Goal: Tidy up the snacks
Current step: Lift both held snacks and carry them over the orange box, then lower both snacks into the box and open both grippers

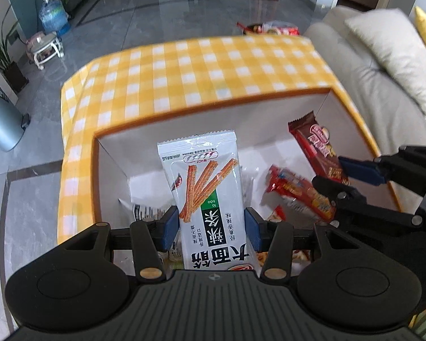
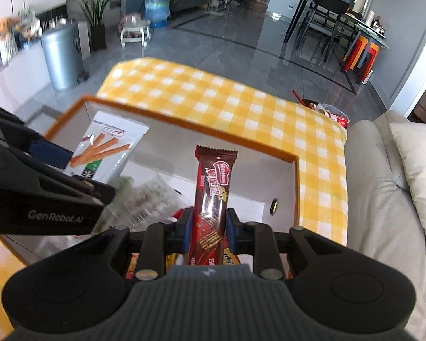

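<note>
Table: a low table under a yellow-and-white checked cloth [image 1: 201, 65]; most of the cloth's far part lies bare, and a pale sofa with a cream cushion [image 1: 383, 65] runs along one side.
Box: an open white cardboard box with an orange rim [image 1: 113, 170] stands on the near part of the cloth; its white walls rise around a floor partly covered by wrappers, with bare white floor showing toward the far wall.
Far pile: a small heap of red snack packets [image 1: 272, 28] sits beyond the cloth's far edge, well apart from the box.
White packet: a flat white plastic snack packet printed with orange sticks and a green-black label [image 1: 210, 196], held upright over the box interior, its serrated top edge pointing at the far wall.
Brown bar: a long, narrow, glossy brown-and-red wafer bar wrapper [image 2: 211, 199], also upright above the box, nearer the sofa-side wall.
Loose snacks: a red crinkled packet [image 1: 298, 193] and a clear barcode-printed bag [image 2: 147, 201] lie on the box floor.
Left gripper [image 1: 210, 227]: black with blue pads, tilted steeply down into the box; its jaws are clamped on both long edges of the white packet.
Right gripper [image 2: 208, 227]: angled downward beside it, jaws narrowly closed on the brown bar's lower half.
</note>
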The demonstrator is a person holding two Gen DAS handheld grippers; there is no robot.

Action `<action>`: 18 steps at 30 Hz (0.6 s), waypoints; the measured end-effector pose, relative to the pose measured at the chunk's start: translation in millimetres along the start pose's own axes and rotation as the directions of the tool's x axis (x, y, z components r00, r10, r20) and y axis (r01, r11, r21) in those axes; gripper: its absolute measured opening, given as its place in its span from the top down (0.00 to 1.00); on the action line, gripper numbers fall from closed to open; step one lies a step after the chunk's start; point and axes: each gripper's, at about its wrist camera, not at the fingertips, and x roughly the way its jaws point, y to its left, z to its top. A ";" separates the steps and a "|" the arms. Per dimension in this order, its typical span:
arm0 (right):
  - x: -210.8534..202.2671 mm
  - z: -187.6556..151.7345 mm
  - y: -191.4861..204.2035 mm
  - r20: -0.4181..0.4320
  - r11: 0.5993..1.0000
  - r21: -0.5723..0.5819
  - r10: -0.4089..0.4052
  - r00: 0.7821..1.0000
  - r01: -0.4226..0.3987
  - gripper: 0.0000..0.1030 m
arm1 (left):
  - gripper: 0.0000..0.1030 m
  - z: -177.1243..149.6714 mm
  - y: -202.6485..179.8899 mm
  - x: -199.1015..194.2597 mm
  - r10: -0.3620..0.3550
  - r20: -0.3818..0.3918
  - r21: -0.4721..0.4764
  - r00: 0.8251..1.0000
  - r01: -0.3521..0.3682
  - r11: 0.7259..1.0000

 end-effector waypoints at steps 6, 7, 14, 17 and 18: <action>26.4 -4.5 8.9 -0.060 0.997 -0.072 -0.045 0.997 0.041 0.80 | 0.46 -2.4 -3.0 20.5 0.021 -0.056 0.018 0.998 -0.020 1.000; 29.3 -5.4 9.8 -0.067 0.996 -0.079 -0.048 0.997 0.043 0.80 | 0.46 -2.4 -3.5 23.2 0.024 -0.064 0.022 0.998 -0.023 1.000; 47.2 -10.4 15.2 -0.126 0.992 -0.114 -0.062 0.990 0.048 0.81 | 0.45 -6.1 -6.7 44.0 0.039 -0.121 0.035 0.992 -0.035 0.999; 52.2 -12.0 16.1 -0.139 0.990 -0.128 -0.067 0.988 0.049 0.81 | 0.45 -7.0 -6.0 49.1 0.041 -0.134 0.036 0.990 -0.036 0.999; 52.8 -12.4 15.9 -0.141 0.991 -0.128 -0.066 0.988 0.048 0.81 | 0.44 -7.3 -6.5 49.5 0.039 -0.134 0.037 0.990 -0.035 0.999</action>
